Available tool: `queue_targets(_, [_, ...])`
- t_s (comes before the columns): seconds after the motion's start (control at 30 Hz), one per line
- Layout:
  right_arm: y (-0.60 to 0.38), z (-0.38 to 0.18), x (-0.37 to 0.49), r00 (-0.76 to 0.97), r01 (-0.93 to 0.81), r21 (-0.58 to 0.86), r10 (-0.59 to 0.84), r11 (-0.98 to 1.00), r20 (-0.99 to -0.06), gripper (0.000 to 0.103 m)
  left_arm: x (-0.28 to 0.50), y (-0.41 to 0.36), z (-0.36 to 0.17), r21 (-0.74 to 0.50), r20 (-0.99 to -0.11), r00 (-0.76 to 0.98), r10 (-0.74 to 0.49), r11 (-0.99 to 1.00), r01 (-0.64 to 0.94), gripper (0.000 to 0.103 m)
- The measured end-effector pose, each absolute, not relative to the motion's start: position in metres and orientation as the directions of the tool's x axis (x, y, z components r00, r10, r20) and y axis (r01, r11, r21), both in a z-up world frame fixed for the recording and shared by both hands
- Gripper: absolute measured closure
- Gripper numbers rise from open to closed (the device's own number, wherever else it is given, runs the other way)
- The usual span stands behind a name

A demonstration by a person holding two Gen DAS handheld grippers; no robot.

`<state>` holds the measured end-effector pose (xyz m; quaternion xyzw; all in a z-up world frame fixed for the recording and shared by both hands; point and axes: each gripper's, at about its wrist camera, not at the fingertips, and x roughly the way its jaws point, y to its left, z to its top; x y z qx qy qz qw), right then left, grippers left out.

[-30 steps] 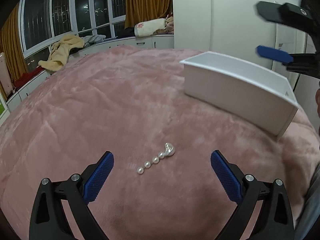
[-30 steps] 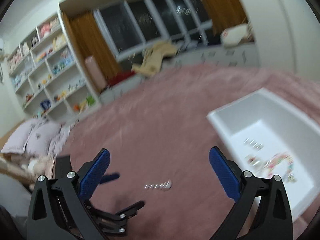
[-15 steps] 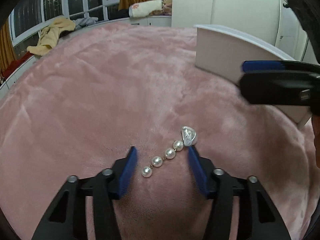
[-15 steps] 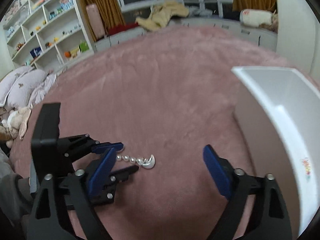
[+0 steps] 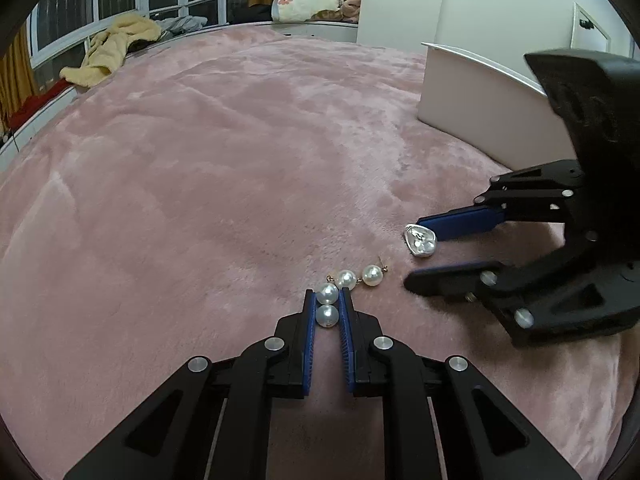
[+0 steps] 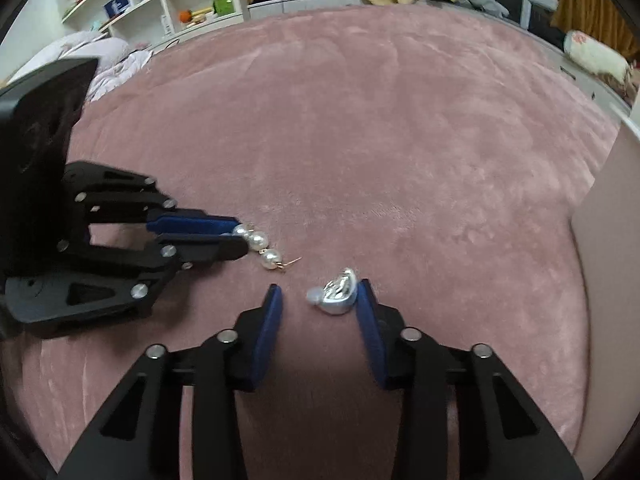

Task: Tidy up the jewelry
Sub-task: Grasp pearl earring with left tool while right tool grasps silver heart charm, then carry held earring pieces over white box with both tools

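Both hand-held grippers dropped: left hand-held gripper (image 5: 327, 307) clamps pearl strand (image 5: 348, 284)

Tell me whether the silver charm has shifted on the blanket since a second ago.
Yes. The silver charm has parted from the pearl strand and now lies nearer the white box.

We have open pink blanket (image 5: 240, 152) from nine through twelve o'clock of the left gripper (image 5: 328, 300). At two o'clock the right gripper (image 5: 416, 250) blocks our way, its jaws closing around the silver piece (image 5: 420, 237); beyond it the white box (image 5: 472, 96) walls off one o'clock.
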<state>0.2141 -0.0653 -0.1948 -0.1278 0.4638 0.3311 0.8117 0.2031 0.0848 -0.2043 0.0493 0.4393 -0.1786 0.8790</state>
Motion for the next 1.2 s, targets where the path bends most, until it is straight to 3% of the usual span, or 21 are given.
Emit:
queue_targets(0.03, [-0.066,-0.195,0.216,0.352,-0.642,0.109,0.419,0.759,-0.837,0.08,0.203,0.086,-0.205,-0.071,-0.791,0.549,-0.268,0.933,0.354,0.087])
queue_targets(0.6, [-0.072,-0.174,0.207,0.378,-0.608,0.11,0.409,0.786,-0.83,0.081,0.191,0.086,-0.175,-0.041,-0.771,0.588,-0.244,0.941,0.336,0.086])
queue_targets(1.2, [-0.109,-0.107,0.181,0.495,-0.54,0.105,0.416,0.835,-0.762,0.081,0.175,0.066,-0.11,0.007,-0.708,0.66,-0.249,0.933,0.359,0.086])
